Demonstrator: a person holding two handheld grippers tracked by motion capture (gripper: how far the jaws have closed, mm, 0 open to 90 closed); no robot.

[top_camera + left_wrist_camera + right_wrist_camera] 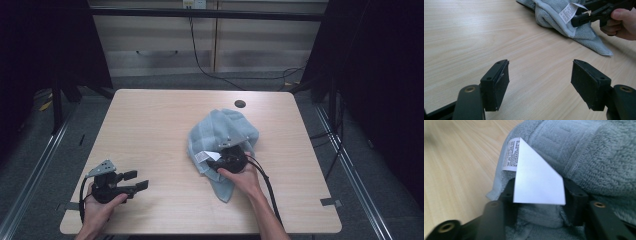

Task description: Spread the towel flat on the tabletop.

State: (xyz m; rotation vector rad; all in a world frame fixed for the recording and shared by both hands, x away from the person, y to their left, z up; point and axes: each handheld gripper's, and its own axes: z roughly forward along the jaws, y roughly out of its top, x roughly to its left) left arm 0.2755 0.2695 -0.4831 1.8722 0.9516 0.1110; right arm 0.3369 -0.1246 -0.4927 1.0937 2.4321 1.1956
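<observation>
Towel crumpled right of centre on the surface; right tongs at its near edge, care label between jaws, grip unclear; left tongs spread, well apart.

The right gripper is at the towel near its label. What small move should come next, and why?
Probably close the right gripper on the towel edge: its jaws stand apart around the fold behind the white label. The left gripper hangs open, away from the towel.
</observation>
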